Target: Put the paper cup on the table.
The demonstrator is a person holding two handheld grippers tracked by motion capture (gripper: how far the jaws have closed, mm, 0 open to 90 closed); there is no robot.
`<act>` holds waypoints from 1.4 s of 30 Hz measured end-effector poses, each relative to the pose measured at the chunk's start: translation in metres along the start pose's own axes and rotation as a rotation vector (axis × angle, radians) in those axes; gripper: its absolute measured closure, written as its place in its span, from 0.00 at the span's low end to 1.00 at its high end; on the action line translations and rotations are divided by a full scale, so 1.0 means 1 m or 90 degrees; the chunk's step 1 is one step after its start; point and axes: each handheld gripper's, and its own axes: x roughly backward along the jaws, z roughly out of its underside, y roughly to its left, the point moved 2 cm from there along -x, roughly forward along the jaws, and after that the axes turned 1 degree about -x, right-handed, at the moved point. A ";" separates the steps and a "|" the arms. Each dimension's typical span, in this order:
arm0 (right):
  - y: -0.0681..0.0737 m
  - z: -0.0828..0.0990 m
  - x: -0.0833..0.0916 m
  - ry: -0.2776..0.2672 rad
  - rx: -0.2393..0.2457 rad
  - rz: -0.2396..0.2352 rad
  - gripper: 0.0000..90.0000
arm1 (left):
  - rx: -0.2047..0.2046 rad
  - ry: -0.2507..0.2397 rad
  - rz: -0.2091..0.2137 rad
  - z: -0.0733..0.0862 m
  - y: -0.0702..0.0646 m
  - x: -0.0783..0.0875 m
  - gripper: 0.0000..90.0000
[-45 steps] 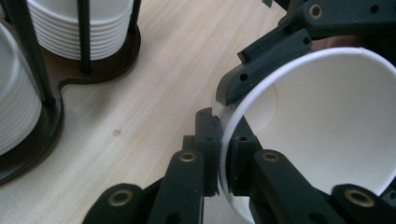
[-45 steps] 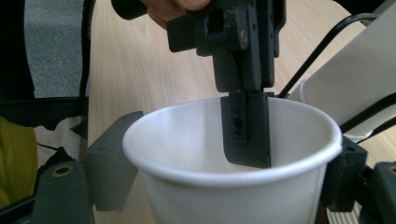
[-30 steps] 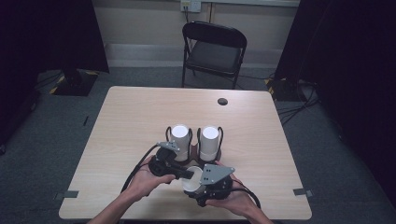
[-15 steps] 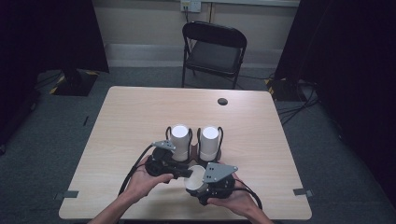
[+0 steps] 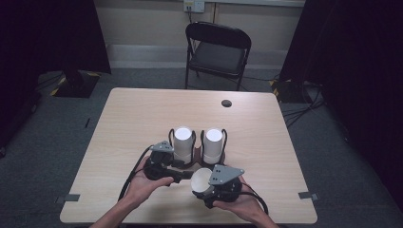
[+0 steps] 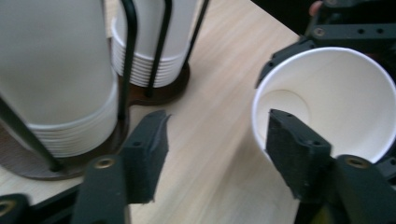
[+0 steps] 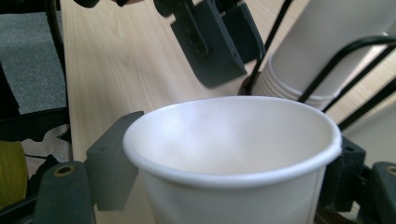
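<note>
Forearms come in from the near edge of the wooden table (image 5: 133,114), each hand carrying a black gripper. On the left, the left gripper (image 5: 183,175) lies low over the tabletop just in front of the cup rack (image 5: 196,159), a dark base with thin wire uprights; its jaws have just been opening and now stand wide apart with nothing between them, as the left gripper view shows, where bare wood fills the gap and one pad sits in front of the mouth of the loose cup without pressing on it. Behind it, the left cup stack (image 5: 183,144) and the right cup stack (image 5: 213,145) stand upright side by side in the rack, white and nested. Further right, the right gripper (image 5: 202,183) holds a single white paper cup (image 5: 201,181), jaws clamped on either side of its wall below the rim; the cup is tipped so its open mouth faces the left gripper, near the table's front edge. Beyond the table stands a black folding chair (image 5: 217,52).
</note>
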 end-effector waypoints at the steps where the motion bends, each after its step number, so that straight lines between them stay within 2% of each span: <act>1: -0.001 0.001 0.001 0.002 -0.004 0.002 0.24 | -0.003 -0.001 -0.003 0.000 0.000 0.000 0.38; 4: -0.006 0.006 0.006 0.003 -0.020 0.013 0.24 | -0.010 -0.012 -0.004 0.001 -0.001 0.003 0.37; 6: -0.008 0.008 0.008 -0.001 -0.032 0.019 0.24 | -0.012 -0.023 -0.008 0.001 -0.001 0.005 0.32; 9: -0.011 0.011 0.012 -0.007 -0.045 0.024 0.24 | 0.002 -0.027 -0.026 0.003 0.002 0.007 0.25; 15: -0.016 0.014 0.016 -0.015 -0.061 0.039 0.24 | 0.009 -0.038 -0.061 0.010 0.009 0.012 0.24; 18: -0.018 0.016 0.018 -0.023 -0.077 0.036 0.24 | 0.016 -0.039 -0.083 0.013 0.013 0.015 0.23; 20: -0.020 0.017 0.020 -0.025 -0.086 0.039 0.24 | 0.008 -0.044 -0.101 0.014 0.016 0.019 0.21; 22: -0.023 0.019 0.022 -0.032 -0.099 0.041 0.24 | 0.014 -0.055 -0.104 0.016 0.019 0.021 0.20; 26: -0.030 0.023 0.027 -0.043 -0.125 0.052 0.24 | 0.010 -0.065 -0.120 0.021 0.025 0.024 0.20; 31: -0.038 0.027 0.032 -0.058 -0.150 0.063 0.24 | 0.010 -0.061 -0.133 0.027 0.030 0.024 0.20; 42: -0.060 0.037 0.050 -0.088 -0.205 0.112 0.24 | 0.004 -0.064 -0.157 0.038 0.039 0.026 0.20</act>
